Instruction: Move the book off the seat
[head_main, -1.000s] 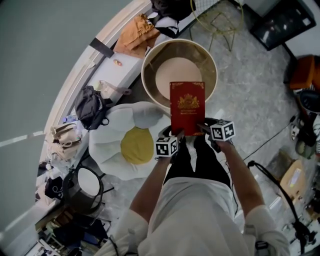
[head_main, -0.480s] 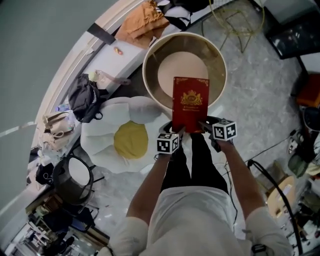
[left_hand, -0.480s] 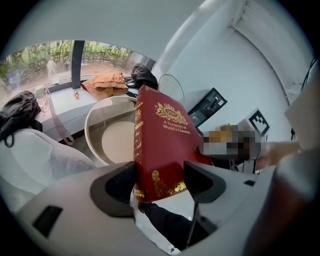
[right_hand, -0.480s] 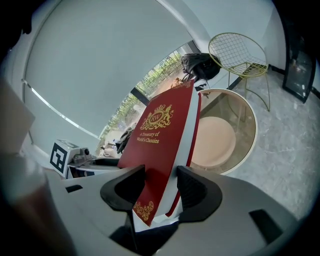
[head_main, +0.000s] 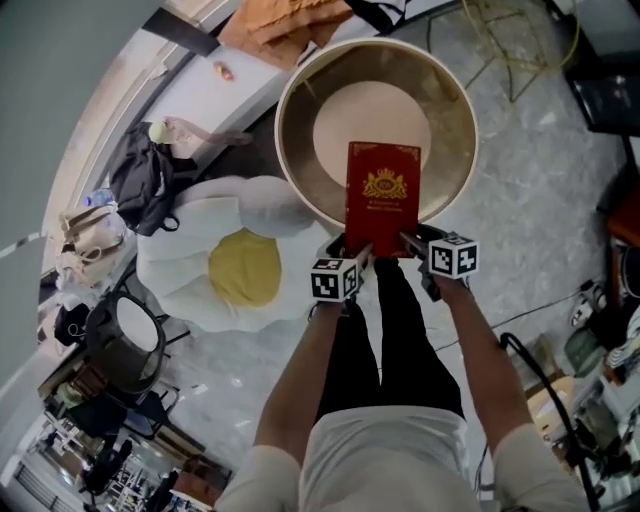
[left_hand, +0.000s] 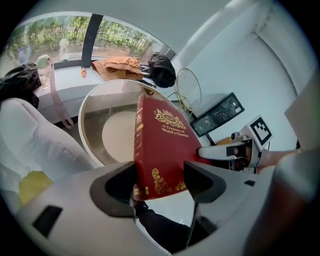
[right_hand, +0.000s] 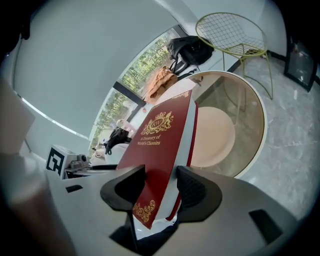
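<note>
A thick red book (head_main: 382, 200) with a gold crest hangs in the air over the near rim of the round tub seat (head_main: 460, 110). The seat's beige cushion (head_main: 365, 125) lies bare below it. My left gripper (head_main: 352, 262) is shut on the book's near left corner, by the spine. My right gripper (head_main: 410, 246) is shut on the near right corner. In the left gripper view the book (left_hand: 160, 145) stands between the jaws of the left gripper (left_hand: 159, 180), above the seat (left_hand: 112, 135). In the right gripper view the right gripper (right_hand: 161, 187) clamps the book (right_hand: 162, 135) by its page edge.
A white and yellow egg-shaped floor cushion (head_main: 240, 265) lies left of the seat. A black bag (head_main: 140, 165) and orange cloth (head_main: 275, 25) rest on the window ledge. A yellow wire stool (head_main: 520, 40) stands beyond. A round stool (head_main: 125, 330) and cables (head_main: 520, 350) are on the floor.
The head view has shifted: the seat and the floor cushion now sit lower and look larger. The book stays held in both grippers over the seat's near rim.
</note>
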